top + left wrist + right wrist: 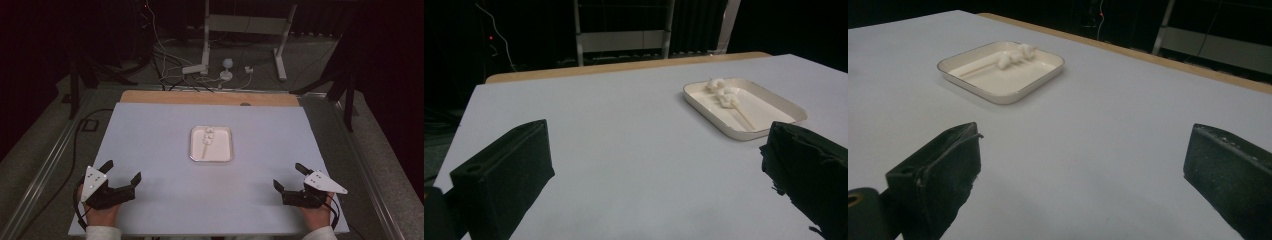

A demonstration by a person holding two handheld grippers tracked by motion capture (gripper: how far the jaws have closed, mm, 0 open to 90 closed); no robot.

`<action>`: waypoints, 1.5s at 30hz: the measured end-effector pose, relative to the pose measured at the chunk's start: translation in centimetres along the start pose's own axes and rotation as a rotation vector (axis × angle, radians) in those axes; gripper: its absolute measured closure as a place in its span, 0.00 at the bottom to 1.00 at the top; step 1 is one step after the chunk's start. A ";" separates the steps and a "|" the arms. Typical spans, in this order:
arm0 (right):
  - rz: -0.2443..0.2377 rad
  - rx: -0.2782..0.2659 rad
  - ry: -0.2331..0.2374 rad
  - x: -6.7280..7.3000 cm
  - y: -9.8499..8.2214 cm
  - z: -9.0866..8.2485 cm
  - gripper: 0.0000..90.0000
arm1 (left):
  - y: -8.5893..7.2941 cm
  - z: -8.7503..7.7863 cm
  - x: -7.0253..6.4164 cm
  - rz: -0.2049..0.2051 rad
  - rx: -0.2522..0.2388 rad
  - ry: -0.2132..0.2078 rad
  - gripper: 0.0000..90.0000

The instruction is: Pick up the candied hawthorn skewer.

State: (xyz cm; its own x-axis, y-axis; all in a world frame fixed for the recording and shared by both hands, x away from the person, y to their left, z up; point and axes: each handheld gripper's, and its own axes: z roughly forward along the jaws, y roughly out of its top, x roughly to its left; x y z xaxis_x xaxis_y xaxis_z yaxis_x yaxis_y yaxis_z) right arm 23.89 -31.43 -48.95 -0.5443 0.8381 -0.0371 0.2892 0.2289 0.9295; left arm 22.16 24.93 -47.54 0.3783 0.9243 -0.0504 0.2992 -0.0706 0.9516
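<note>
A shallow square white tray point(223, 148) lies at the middle of the pale mat. In it rests a thin wooden skewer point(205, 149) carrying a few small white lumps point(209, 133) at its far end. The tray point(786, 111) and skewer point(742, 116) show again in the left gripper view, and the tray point(1045, 76) with its white lumps point(1014, 56) in the right gripper view. My left gripper point(122, 170) rests near the front left of the mat, open and empty. At the front right my right gripper point(289, 176) also stands open with nothing between its jaws. Both point toward the tray from well short of it.
The pale mat point(150, 140) covers a wooden tabletop whose far edge point(210, 98) shows as a strip. Beyond it stand a white metal frame point(245, 30), loose cables point(170, 65) and a small white stand point(227, 70) on the floor. Dark surroundings on both sides.
</note>
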 end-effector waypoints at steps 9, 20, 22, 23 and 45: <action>0.025 -0.016 -0.016 -0.5 0.0 -0.2 0.03 | -0.2 0.3 -0.2 0.001 0.020 -0.005 0.01; -0.002 0.013 -0.029 0.1 0.1 0.1 0.01 | 0.8 0.7 -0.8 -0.014 0.021 -0.029 0.01; 0.002 0.012 -0.031 0.1 0.1 0.0 0.01 | 1.0 0.9 -0.8 -0.024 0.020 -0.032 0.01; 0.005 0.011 -0.032 0.0 0.1 0.0 0.01 | 1.1 1.0 -0.8 -0.027 0.021 -0.036 0.01; 0.019 0.009 -0.052 -0.1 0.0 -0.2 0.01 | 4.4 5.4 -3.6 0.016 0.032 -0.135 0.01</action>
State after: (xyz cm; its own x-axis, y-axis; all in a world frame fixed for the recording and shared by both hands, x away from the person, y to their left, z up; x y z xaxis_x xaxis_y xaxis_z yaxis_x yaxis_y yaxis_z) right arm 23.76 -31.62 -48.86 -0.4969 0.8670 -0.0389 0.3066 0.2173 0.9267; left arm 26.87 19.25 -44.81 0.4973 0.8641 -0.0776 0.3192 -0.0991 0.9425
